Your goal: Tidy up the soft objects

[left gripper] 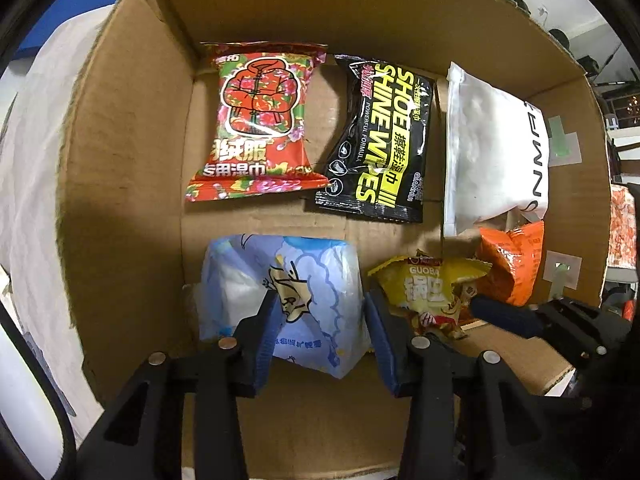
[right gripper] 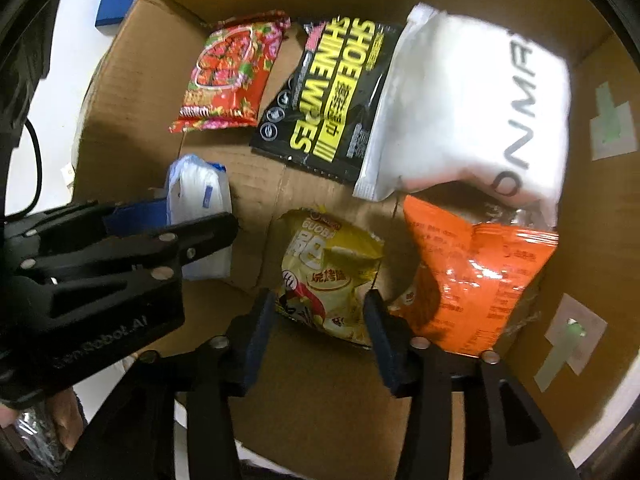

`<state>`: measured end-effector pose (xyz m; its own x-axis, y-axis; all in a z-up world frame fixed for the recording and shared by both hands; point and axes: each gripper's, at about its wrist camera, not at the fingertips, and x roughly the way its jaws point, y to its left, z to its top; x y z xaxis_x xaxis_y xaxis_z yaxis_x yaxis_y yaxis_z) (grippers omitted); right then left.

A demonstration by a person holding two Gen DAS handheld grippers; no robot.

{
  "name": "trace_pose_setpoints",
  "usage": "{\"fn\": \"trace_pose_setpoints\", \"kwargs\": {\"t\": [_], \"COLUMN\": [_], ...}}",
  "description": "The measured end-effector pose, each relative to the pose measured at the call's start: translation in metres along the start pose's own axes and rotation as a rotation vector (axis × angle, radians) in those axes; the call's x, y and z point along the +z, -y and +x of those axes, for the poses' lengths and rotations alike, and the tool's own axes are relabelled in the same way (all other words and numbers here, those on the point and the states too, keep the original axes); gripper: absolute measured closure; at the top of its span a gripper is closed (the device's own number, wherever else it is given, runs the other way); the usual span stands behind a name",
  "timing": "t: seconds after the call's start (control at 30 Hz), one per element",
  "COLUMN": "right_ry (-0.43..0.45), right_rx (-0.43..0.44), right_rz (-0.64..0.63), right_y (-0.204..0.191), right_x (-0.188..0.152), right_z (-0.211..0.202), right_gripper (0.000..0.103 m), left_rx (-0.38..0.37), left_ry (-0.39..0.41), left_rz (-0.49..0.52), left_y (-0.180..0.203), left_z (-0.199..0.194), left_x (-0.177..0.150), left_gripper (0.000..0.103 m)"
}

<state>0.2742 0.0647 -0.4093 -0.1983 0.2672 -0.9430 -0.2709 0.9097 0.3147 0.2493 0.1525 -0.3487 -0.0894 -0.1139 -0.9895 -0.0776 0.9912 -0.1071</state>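
Note:
Inside a cardboard box (left gripper: 132,160), my left gripper (left gripper: 320,312) has its jaws around a pale blue tissue pack (left gripper: 280,300), both pads against its sides; the pack rests on the box floor. It also shows in the right wrist view (right gripper: 200,200). My right gripper (right gripper: 320,312) is open around a yellow snack bag (right gripper: 332,280), which also shows in the left wrist view (left gripper: 428,292). An orange snack bag (right gripper: 472,280) lies to its right.
At the back of the box lie a red floral wipes pack (left gripper: 260,120), a black shoe wipes pack (left gripper: 380,136) and a white pouch (left gripper: 492,152). Box walls (right gripper: 592,240) rise on all sides. A white surface (left gripper: 24,200) lies outside on the left.

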Motion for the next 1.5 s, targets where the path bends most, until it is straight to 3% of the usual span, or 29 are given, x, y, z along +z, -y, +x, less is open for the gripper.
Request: {"fn": "trace_pose_setpoints", "kwargs": {"t": [0.33,0.4,0.47,0.57,0.63,0.7,0.83,1.2,1.37,1.5], "right_ry": [0.071,0.090,0.112,0.149,0.175,0.192,0.213,0.239,0.297,0.379], "right_rx": [-0.045,-0.067,-0.092,-0.150,-0.175,-0.200,-0.236,-0.230,-0.240,-0.241], "right_rz": [0.009,0.021,0.036,0.066,0.093,0.116,0.145,0.174,0.181,0.200], "right_y": [0.002,0.005,0.008,0.005,0.013,0.018,0.023,0.024,0.019,0.013], "right_x": [-0.012,-0.018,-0.023,-0.027,-0.028,-0.030,-0.034,-0.051,-0.079,-0.117], "right_z": [-0.040,-0.048,-0.056,-0.075,-0.083,-0.096,-0.107,-0.130,-0.171,-0.226], "right_gripper": [0.043,0.036,0.027,0.008,0.005,0.000,0.000,0.000,0.000,0.000], "left_rx": [0.013,0.035,0.055,0.082,0.095,0.106,0.129,0.159,0.172,0.147], "left_ry": [0.079,0.108,0.144,0.188,0.212,0.229,0.250,0.310,0.410,0.461], "left_rz": [-0.001,-0.001,-0.003,-0.007,-0.010,-0.011,-0.014,-0.018,-0.017,-0.017], "left_y": [0.003,0.002,0.002,0.002,0.000,-0.003,-0.002,0.013,0.030,0.046], "left_z": [-0.034,-0.042,-0.053,-0.065,-0.074,-0.079,-0.086,-0.108,-0.157,-0.198], "left_x": [-0.017,-0.017,-0.020,-0.023,-0.024,-0.023,-0.026,-0.042,-0.068,-0.102], "left_gripper": [0.058,0.055,0.033,0.011,0.006,0.006,0.005,0.005,0.005,0.005]}}
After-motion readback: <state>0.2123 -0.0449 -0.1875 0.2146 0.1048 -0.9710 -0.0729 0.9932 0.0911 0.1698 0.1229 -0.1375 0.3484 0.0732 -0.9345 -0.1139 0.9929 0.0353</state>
